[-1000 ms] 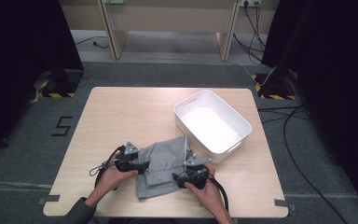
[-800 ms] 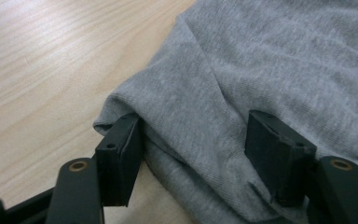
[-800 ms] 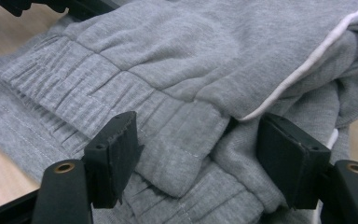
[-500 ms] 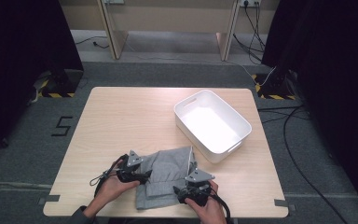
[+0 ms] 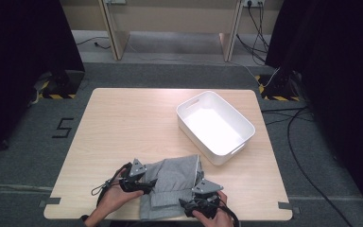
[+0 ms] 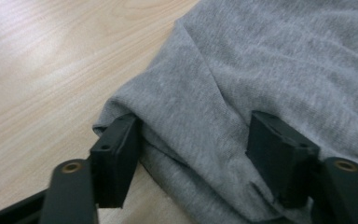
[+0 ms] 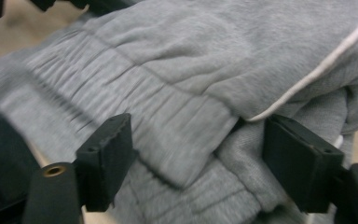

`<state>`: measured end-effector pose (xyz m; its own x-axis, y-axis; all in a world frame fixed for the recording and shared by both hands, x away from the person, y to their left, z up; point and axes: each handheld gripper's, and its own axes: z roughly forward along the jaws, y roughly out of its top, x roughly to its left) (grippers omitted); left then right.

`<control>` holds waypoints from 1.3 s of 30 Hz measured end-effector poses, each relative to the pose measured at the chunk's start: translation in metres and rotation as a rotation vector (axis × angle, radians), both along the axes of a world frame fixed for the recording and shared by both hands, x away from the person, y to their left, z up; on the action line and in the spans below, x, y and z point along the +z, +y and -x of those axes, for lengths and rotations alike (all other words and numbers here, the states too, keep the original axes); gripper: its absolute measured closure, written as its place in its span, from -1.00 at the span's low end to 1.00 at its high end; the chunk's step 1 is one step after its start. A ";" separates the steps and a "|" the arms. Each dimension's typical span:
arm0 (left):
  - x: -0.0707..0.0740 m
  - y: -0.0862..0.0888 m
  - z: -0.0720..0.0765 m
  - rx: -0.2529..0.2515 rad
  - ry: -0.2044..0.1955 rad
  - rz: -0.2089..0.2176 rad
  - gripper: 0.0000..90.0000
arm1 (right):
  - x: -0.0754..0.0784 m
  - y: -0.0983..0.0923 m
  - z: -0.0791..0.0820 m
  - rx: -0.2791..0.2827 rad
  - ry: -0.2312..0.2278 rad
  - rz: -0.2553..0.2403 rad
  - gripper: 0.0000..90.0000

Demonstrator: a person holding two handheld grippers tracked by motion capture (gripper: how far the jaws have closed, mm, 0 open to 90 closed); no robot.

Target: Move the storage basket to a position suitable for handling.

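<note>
A folded grey garment [image 5: 170, 184] with a ribbed waistband lies near the table's front edge. My left gripper [image 5: 151, 183] is at its left side. In the left gripper view the jaws [image 6: 196, 149] stand apart, straddling a fold of the grey cloth [image 6: 261, 70]. My right gripper [image 5: 189, 203] is at the garment's front right corner. Its jaws [image 7: 200, 158] have just been opening. The waistband and a white-trimmed fold of the garment [image 7: 191, 56] lie loose between them.
A white plastic bin [image 5: 215, 125], empty, stands on the right half of the wooden table [image 5: 123, 123], just beyond the garment. Both of the person's hands come in over the near edge. Cables trail from both grippers.
Both grippers and the garment have shifted toward the table's near edge, the right hand farther than the left. The garment now lies closer to the person.
</note>
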<state>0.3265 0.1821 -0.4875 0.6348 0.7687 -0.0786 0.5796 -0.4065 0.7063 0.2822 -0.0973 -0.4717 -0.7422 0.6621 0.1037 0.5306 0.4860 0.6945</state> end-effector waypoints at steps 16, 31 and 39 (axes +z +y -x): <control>0.003 0.064 0.015 0.139 0.001 0.125 -0.49 | 0.074 -0.022 -0.076 -0.125 -0.240 -0.067 -0.10; -0.009 0.067 0.017 0.137 -0.026 0.001 -0.54 | 0.058 0.034 -0.200 -0.093 -0.109 0.251 0.53; -0.010 0.068 0.016 0.133 -0.027 0.001 -0.55 | 0.060 0.078 -0.210 0.012 -0.175 0.380 0.73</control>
